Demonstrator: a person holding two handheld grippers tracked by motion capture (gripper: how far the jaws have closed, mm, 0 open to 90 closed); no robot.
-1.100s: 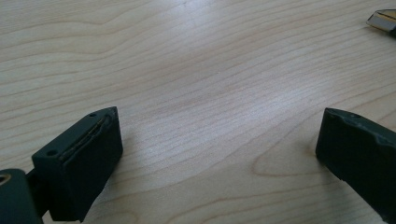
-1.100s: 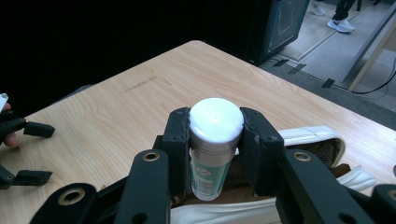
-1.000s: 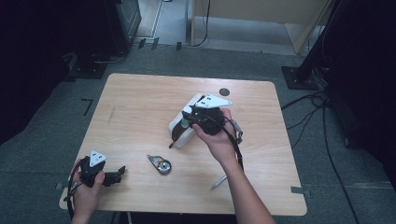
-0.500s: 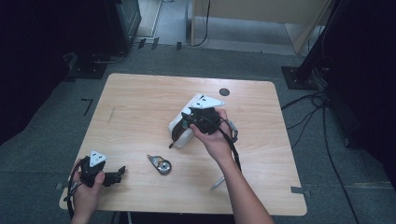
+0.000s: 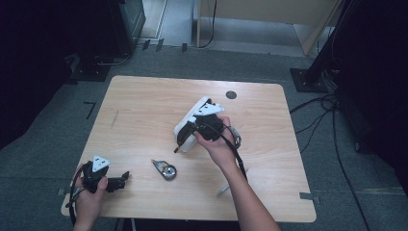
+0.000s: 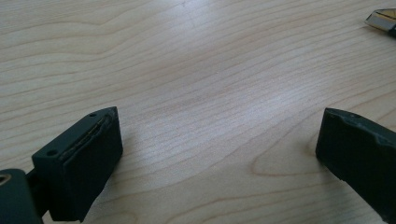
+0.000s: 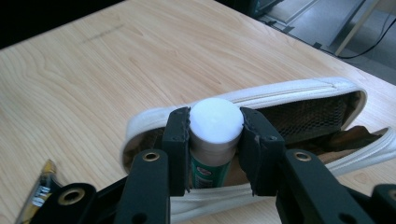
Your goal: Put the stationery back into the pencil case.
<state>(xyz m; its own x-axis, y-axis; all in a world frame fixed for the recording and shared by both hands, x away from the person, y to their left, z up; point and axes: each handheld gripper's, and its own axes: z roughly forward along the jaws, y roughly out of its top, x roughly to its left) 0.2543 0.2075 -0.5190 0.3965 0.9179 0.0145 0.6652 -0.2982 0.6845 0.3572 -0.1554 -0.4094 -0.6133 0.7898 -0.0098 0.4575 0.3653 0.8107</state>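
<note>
The right hand-held gripper [image 7: 215,154] clamps a white-capped bottle [image 7: 215,122] just above the open white pouch [image 7: 299,95], apparently to pack it; beside the pouch, the left hand-held gripper [image 6: 219,154] rests wide open, empty.

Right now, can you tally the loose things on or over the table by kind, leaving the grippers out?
White zip pouch: 1
White-capped bottle, clamped in the right gripper: 1
Small metal tool with a round end: 1
Pen-like stick near the front edge: 1
Total: 4
</note>
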